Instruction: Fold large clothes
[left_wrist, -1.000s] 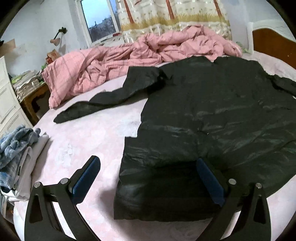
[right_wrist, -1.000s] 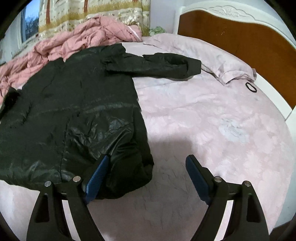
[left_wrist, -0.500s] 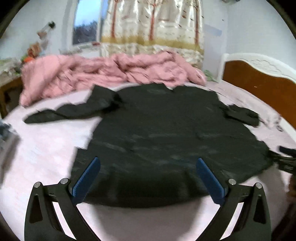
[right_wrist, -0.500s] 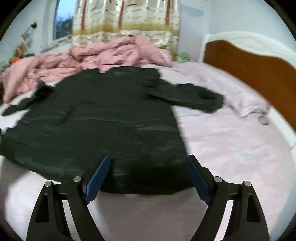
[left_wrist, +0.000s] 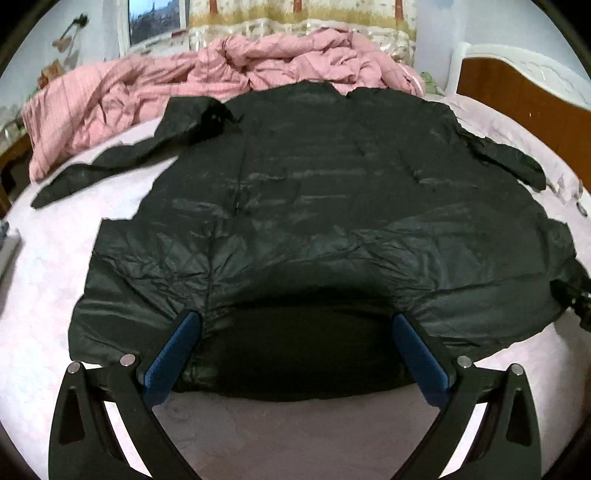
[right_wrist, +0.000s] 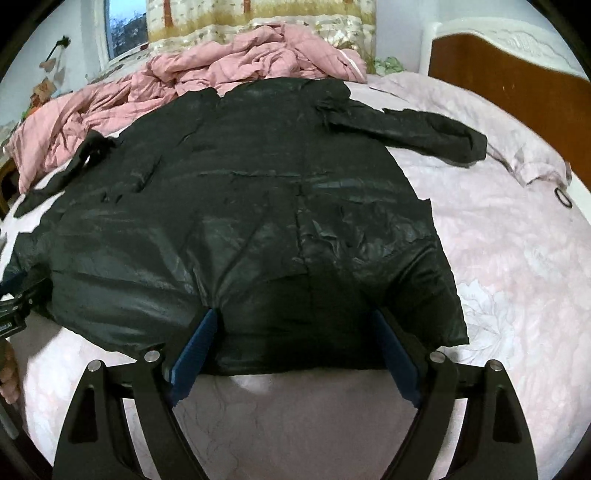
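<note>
Jacket (left_wrist: 314, 206) lies flat on the bed (right_wrist: 517, 266), hem nearest both tools, collar far end against the pink quilt (left_wrist: 229, 70); long axis runs straight ahead from the hem. Left tool (left_wrist: 295, 354) and right tool (right_wrist: 295, 350) both wide open, empty, each straddling the hem edge, left toward the hem's left half, right toward its right. Sleeves splay out sideways. Headboard (right_wrist: 509, 74) right of jacket.

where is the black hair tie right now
In the right wrist view the black hair tie lies on the pink bedsheet at the far right, near the wooden headboard and beyond the cuff of the black jacket.
</note>
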